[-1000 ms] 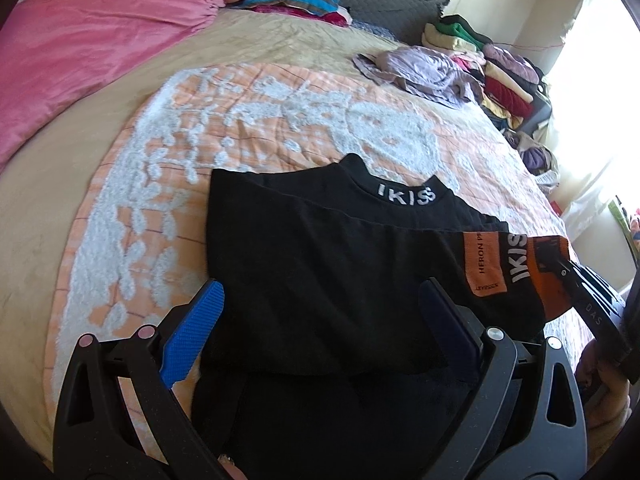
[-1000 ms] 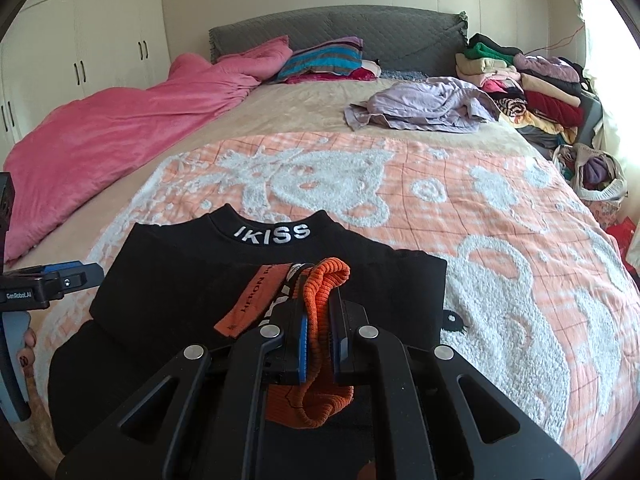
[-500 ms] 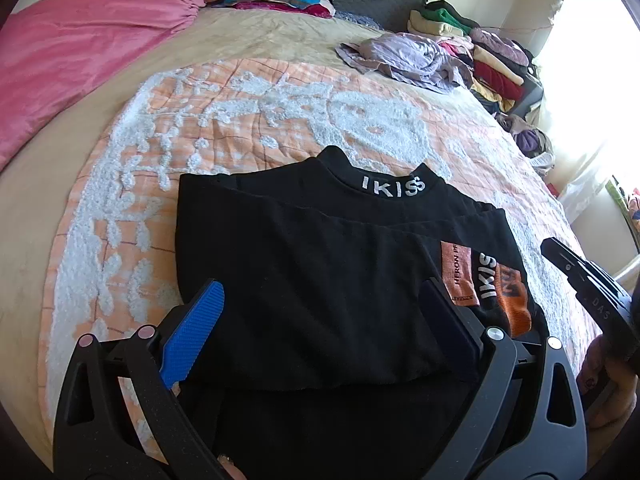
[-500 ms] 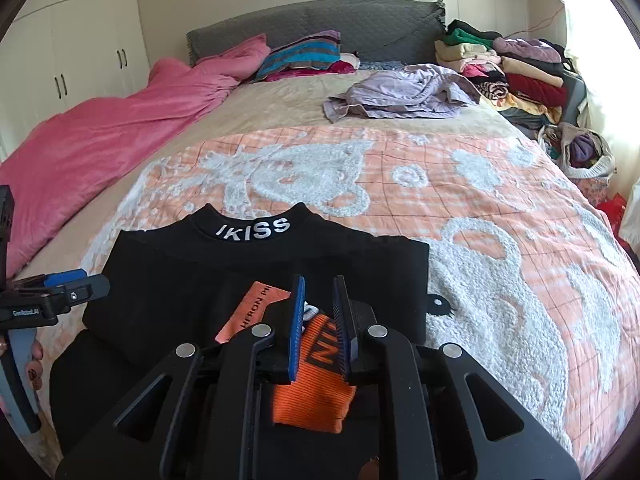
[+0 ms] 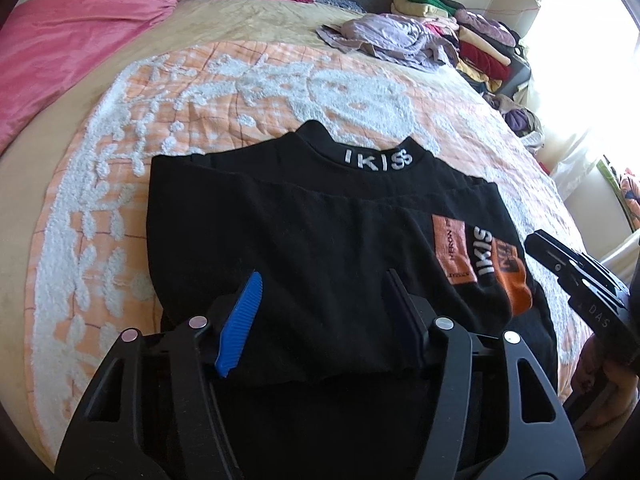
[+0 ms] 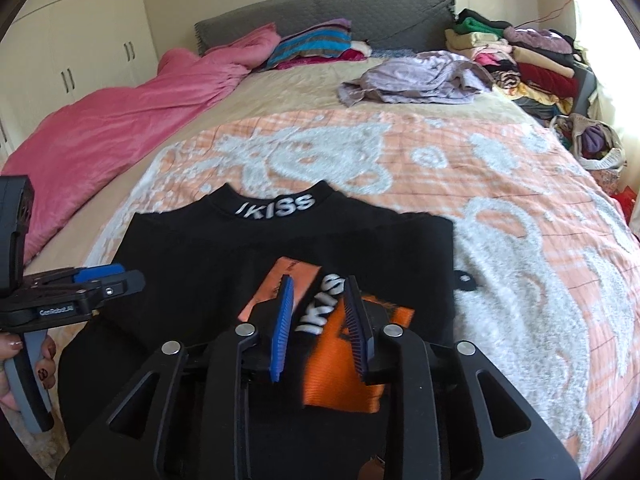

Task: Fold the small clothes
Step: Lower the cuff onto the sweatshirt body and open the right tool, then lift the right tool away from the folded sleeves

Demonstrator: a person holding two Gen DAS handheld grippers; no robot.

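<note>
- My right gripper (image 6: 318,330) is standing with its jaws apart over the orange cuff (image 6: 344,372); they have just been opening, the cuff is lying loose between them and neither pad is pressing on it.
- My left gripper (image 5: 324,316) is hovering with its jaws partly apart after just closing in, straddling the folded black cloth without pinching it.
- The black top (image 5: 304,240) is lying flat on the orange-and-white blanket (image 5: 200,92), collar with white lettering (image 6: 276,204) pointing to twelve o'clock and the sleeve folded across it, with the cuff at four o'clock in the left wrist view.
- My left hand (image 6: 12,376) is showing at eight o'clock in the right wrist view, gripping the handle.
- Farther out, a lilac garment (image 6: 416,78) is lying at one o'clock, a pink duvet (image 6: 120,120) at ten o'clock, and stacked clothes (image 6: 520,56) at two o'clock beside the bed (image 6: 304,88).
</note>
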